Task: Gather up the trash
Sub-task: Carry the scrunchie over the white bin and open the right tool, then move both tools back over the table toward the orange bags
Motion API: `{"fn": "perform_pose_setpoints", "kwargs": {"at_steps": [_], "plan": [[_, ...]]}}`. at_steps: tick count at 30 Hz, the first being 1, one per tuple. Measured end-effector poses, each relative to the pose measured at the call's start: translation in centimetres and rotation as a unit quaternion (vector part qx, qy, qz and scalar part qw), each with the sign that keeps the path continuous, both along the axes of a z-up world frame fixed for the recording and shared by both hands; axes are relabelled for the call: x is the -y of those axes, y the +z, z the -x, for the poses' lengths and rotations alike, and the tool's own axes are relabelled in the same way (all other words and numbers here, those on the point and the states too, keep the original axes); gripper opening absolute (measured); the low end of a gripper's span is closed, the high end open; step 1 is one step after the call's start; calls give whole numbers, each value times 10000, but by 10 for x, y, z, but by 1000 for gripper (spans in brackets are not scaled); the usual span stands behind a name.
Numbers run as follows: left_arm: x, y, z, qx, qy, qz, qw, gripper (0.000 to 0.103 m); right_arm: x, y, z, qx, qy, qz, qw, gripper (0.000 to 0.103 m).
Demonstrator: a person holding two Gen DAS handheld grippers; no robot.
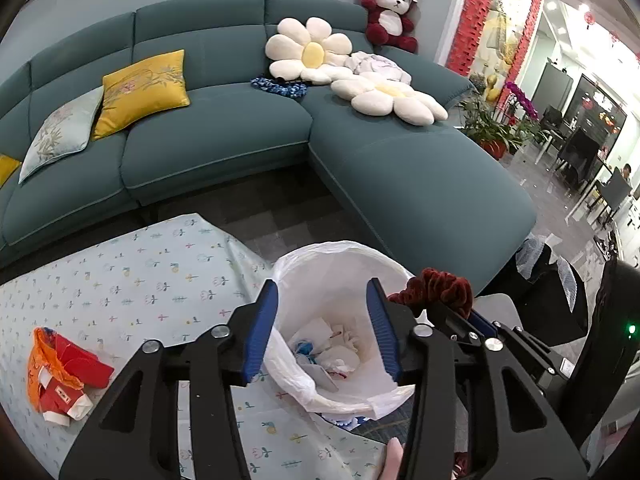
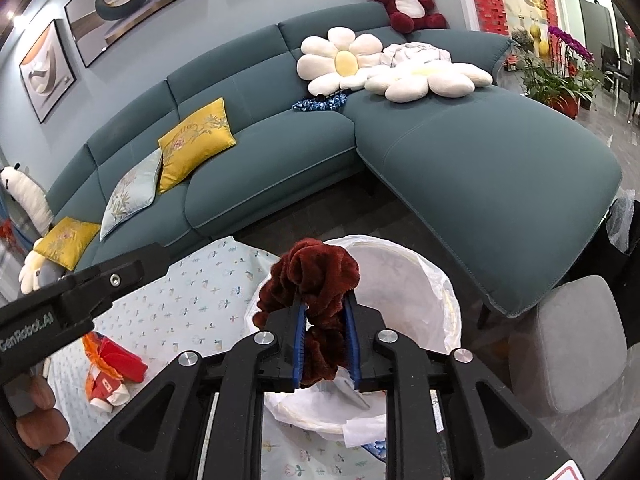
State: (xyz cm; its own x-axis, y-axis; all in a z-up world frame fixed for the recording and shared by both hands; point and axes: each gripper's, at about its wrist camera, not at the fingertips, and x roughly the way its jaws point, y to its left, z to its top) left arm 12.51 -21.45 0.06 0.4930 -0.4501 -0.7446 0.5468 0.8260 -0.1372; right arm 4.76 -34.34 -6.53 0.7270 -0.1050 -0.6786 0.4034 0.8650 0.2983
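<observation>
My right gripper point(image 2: 326, 338) is clamped on a dark red scrunchie point(image 2: 310, 276), which bunches above and between its blue pads in the lower centre of the right wrist view, directly over the mouth of the white-lined trash bin point(image 2: 434, 292). My left gripper point(image 1: 322, 328) hangs wide apart and holds nothing, its fingers framing the same bin point(image 1: 320, 264) in the lower centre of its view. Crumpled paper and wrappers point(image 1: 328, 350) already lie at the bottom, so I judge part of the collecting done. The scrunchie is not yet released. A red and orange package point(image 1: 66, 368) lies at lower left on the patterned tablecloth point(image 1: 132, 272), which looks like the next piece to fetch.
</observation>
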Motion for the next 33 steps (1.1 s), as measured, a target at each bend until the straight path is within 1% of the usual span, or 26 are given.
{"fn": "perform_pose_setpoints", "kwargs": {"at_steps": [2,4,6,13,17,20,24,30,33], "plan": [[-6,-1,-1,-11,65,-8,10000,50,-3,1,-2,13,-3,42,10000,33],[-11,-1,-2,-5,122,-10,9999,55,-6,3,-3,37,8,75,10000,36],[-17,-1,-3,-7,174,-8,9998,56,-9,4,-5,39,29,101,9999,40],[-38,1,-5,2,366,-12,9993,57,-24,12,-8,94,155,158,9997,40],[-53,5,-5,33,482,17,9988,57,-39,21,-9,139,267,267,9992,45],[-63,8,-4,59,558,35,9984,57,-51,28,-11,182,361,329,9986,45],[-83,13,-4,77,707,81,9974,58,-67,37,-14,226,501,383,9978,46],[-118,17,-5,93,972,111,9952,60,-97,46,-21,279,727,429,9960,50],[-139,17,-8,93,1139,110,9934,65,-114,50,-25,287,872,451,9948,51]]}}
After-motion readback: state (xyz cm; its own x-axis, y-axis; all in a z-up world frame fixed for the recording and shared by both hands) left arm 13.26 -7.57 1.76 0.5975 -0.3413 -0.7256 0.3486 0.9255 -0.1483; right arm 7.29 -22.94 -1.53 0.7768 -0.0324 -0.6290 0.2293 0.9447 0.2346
